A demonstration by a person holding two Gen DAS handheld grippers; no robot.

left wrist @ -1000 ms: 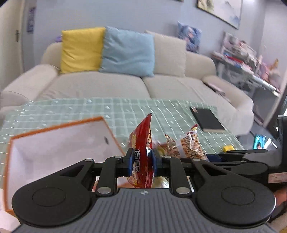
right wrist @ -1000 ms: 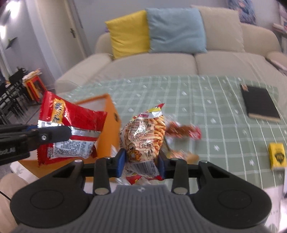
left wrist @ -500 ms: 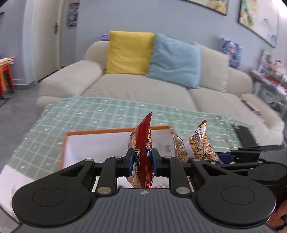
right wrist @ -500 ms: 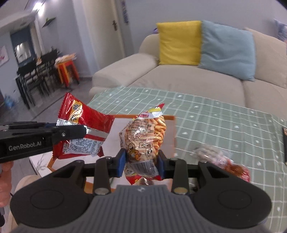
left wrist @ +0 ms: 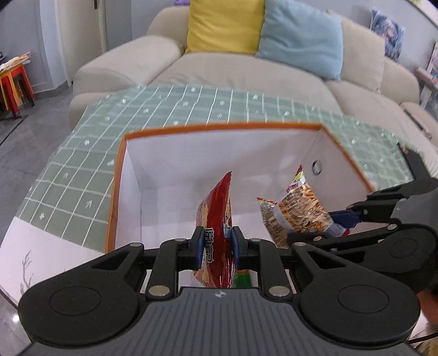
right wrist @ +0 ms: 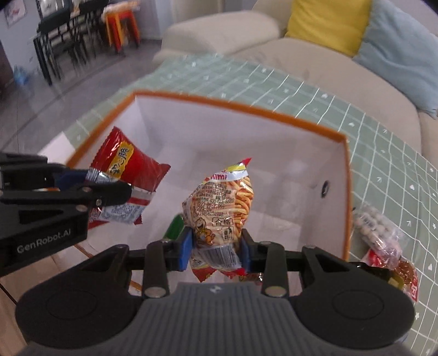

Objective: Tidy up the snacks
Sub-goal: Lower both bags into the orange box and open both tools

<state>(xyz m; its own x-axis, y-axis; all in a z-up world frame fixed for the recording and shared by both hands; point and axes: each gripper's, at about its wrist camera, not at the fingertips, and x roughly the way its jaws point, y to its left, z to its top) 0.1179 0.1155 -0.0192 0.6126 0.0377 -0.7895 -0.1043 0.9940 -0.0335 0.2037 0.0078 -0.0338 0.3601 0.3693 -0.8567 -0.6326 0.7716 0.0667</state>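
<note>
— What is held by each gripper?
— A red snack bag [left wrist: 217, 219] is clamped in the left gripper [left wrist: 218, 243], a noodle-snack packet [right wrist: 220, 210] in the right gripper [right wrist: 215, 250].
— Where are they held?
— Above the orange-rimmed box [right wrist: 273, 115] on the tabletop [left wrist: 82, 175].

Two held snack packets [left wrist: 219, 219] [right wrist: 221, 216] hang side by side over the open box [left wrist: 219, 126] on the table [left wrist: 164, 106].

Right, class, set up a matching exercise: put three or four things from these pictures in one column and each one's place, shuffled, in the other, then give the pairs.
Things
1. red snack bag
2. noodle snack bag
3. clear bag of round sweets
4. yellow cushion

Places
A. on the sofa
B. in the left gripper
C. on the tablecloth beside the orange-rimmed box
D. in the right gripper

Pairs: 1-B, 2-D, 3-C, 4-A
</note>
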